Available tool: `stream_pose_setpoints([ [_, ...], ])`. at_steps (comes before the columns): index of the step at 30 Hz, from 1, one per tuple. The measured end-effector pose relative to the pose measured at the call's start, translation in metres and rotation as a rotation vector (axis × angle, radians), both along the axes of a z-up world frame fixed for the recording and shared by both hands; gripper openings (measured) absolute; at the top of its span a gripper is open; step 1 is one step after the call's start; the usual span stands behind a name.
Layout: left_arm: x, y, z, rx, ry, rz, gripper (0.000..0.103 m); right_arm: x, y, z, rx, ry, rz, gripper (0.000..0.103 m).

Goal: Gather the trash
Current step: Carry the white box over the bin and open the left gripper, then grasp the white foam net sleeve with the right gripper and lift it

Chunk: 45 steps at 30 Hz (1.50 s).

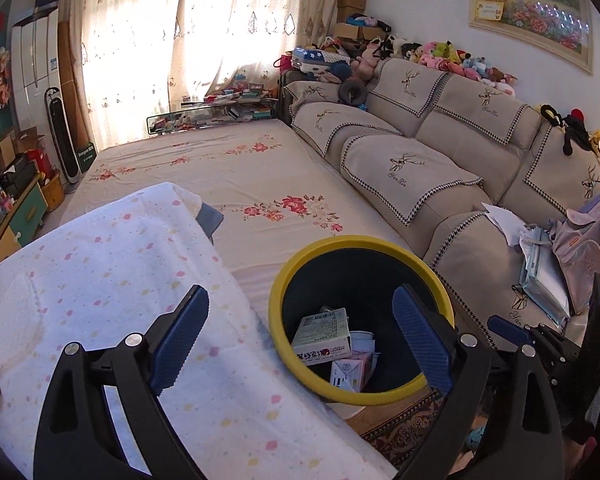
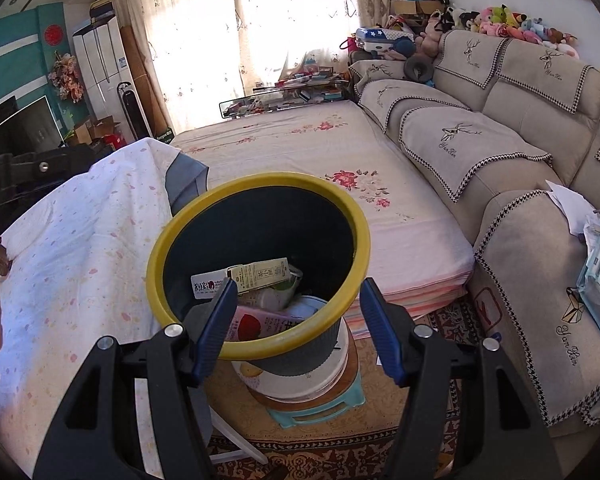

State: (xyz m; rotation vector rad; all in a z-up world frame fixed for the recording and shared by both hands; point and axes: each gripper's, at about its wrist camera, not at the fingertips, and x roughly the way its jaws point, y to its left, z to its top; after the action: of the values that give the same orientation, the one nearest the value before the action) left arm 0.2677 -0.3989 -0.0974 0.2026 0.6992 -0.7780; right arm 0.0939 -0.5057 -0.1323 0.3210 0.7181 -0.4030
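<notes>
A dark trash bin with a yellow rim stands between a cloth-covered table and the sofa. It holds a white carton with red print and a pink-and-white carton. My left gripper hangs open above the bin's near side, its blue fingers wide apart with nothing between them. In the right wrist view the bin tilts toward me, with a long carton and a pink carton inside. My right gripper is open over the near rim and holds nothing.
The bin rests on a white tub and a teal stool standing on a patterned rug. The table's spotted white cloth is to the left, a floral-sheeted bed lies behind, and a beige sofa with papers and a bag is on the right.
</notes>
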Motion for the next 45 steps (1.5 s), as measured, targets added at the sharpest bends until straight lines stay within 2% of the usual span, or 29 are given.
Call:
stream_pose_setpoints([
  [9, -0.012, 0.133, 0.022, -0.071, -0.024, 0.157, 0.098, 0.012, 0.031, 0.014, -0.025, -0.008, 0.065, 0.06],
  [15, -0.019, 0.235, 0.027, -0.054, -0.096, 0.319, 0.098, 0.036, 0.066, 0.03, -0.034, -0.015, 0.16, 0.061],
  [22, -0.016, 0.357, 0.011, -0.011, -0.125, 0.513, 0.098, 0.085, 0.127, 0.058, -0.042, -0.03, 0.334, 0.061],
  [27, 0.006, 0.423, -0.013, 0.009, -0.133, 0.645, 0.098, 0.125, 0.178, 0.075, -0.049, -0.038, 0.445, 0.064],
  [30, 0.017, 0.447, -0.025, 0.022, -0.123, 0.703, 0.098, 0.152, 0.212, 0.076, -0.04, -0.034, 0.513, 0.064],
  [36, 0.022, 0.466, -0.033, -0.016, -0.09, 0.726, 0.098, 0.223, 0.271, 0.066, 0.034, -0.015, 0.647, 0.064],
  [39, 0.022, 0.464, -0.037, -0.028, -0.064, 0.715, 0.098, 0.258, 0.292, 0.054, 0.014, 0.019, 0.658, 0.064],
  [45, 0.018, 0.45, -0.036, -0.021, -0.072, 0.698, 0.098, 0.31, 0.318, 0.03, 0.009, 0.098, 0.654, 0.064],
])
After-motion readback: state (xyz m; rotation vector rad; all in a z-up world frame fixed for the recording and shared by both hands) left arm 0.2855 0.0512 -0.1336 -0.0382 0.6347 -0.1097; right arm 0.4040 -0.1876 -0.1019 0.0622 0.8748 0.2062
